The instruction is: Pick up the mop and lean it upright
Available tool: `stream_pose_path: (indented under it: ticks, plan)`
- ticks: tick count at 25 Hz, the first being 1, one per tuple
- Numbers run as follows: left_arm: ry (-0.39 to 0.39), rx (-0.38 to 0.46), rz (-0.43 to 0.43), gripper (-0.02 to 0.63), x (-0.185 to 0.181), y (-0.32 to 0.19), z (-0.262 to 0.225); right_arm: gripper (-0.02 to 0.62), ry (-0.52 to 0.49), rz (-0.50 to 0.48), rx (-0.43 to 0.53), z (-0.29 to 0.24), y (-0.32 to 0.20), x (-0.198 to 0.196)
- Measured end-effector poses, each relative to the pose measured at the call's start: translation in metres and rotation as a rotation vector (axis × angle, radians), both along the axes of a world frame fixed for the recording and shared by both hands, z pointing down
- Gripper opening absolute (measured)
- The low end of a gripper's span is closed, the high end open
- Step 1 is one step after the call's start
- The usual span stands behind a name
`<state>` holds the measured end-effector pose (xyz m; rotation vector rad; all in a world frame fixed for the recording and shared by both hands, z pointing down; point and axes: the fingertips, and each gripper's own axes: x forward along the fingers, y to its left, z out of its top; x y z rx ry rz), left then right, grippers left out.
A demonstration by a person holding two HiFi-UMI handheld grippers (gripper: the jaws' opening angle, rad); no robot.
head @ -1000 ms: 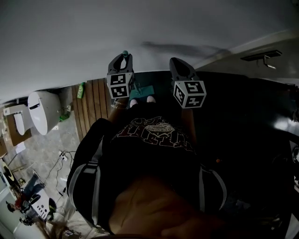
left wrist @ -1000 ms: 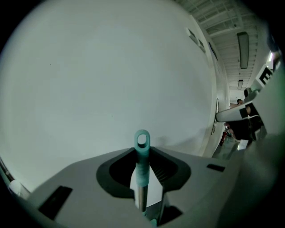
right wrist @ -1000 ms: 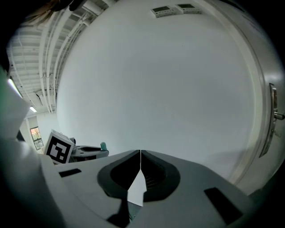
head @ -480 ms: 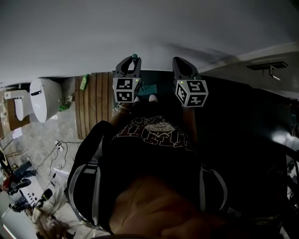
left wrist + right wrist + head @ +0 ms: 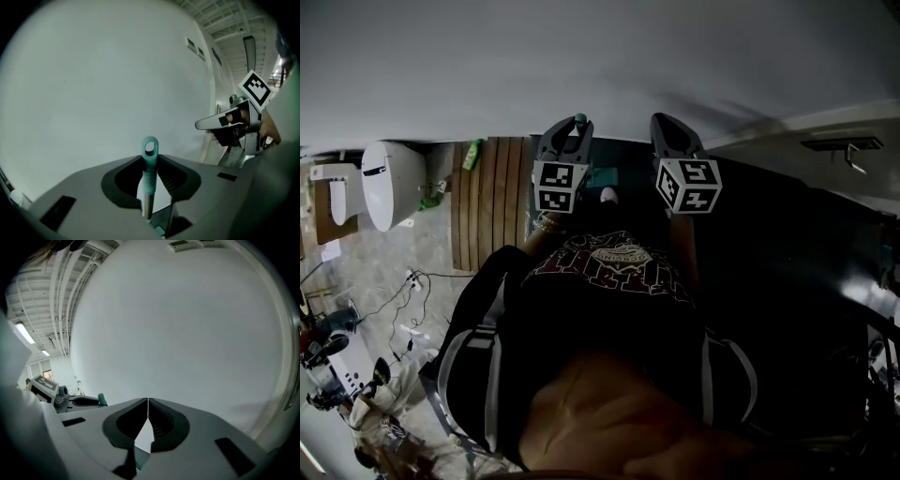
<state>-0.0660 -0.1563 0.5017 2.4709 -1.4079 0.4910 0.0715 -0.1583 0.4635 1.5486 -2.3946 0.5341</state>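
Mop handle (image 5: 149,176): upright between the jaws of the left claw (image 5: 152,159), which is clamped on the teal grip. The hanging loop (image 5: 150,148) pokes out just past the jaw tips.
Left claw, head view (image 5: 565,131): held out towards the white wall (image 5: 581,56), which lies straight ahead of the jaw tips.
Right claw (image 5: 148,401): jaws together with nothing between them, level with the left claw and just to its right, off the mop.
Mop head: below the claws. A teal patch on the floor may be it, but it is too dark to confirm.
Task status (judged): mop is lifted; the lean against the wall is not yet made.
Risk 1: hold is single and near the very top, so the handle can pivot in the jaws and swing away from the wall.
Risk 2: wall ahead of the claw is smooth and bare, so a released handle may slide sideways and fall.
Risk 3: opening the jaws before the handle touches the wall would drop it.
Risk 4: foot of the mop may slip on the floor if the lean is too shallow.
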Motion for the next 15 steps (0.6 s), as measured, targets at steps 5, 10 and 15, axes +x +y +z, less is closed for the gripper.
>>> stream_pose_path:
  ticks: [5, 10, 15]
  plan:
    - [0.007, 0.005, -0.012, 0.144, -0.006, 0.005, -0.002, 0.02, 0.0, -0.015, -0.004, 0.001, 0.002, -0.006]
    - [0.015, 0.005, -0.016, 0.144, -0.008, 0.01, -0.001, 0.02, -0.003, -0.025, -0.006, 0.004, 0.004, -0.01]
    - [0.016, 0.008, -0.013, 0.143, -0.008, 0.011, 0.001, 0.02, -0.003, -0.035, -0.005, 0.004, 0.004, -0.016]
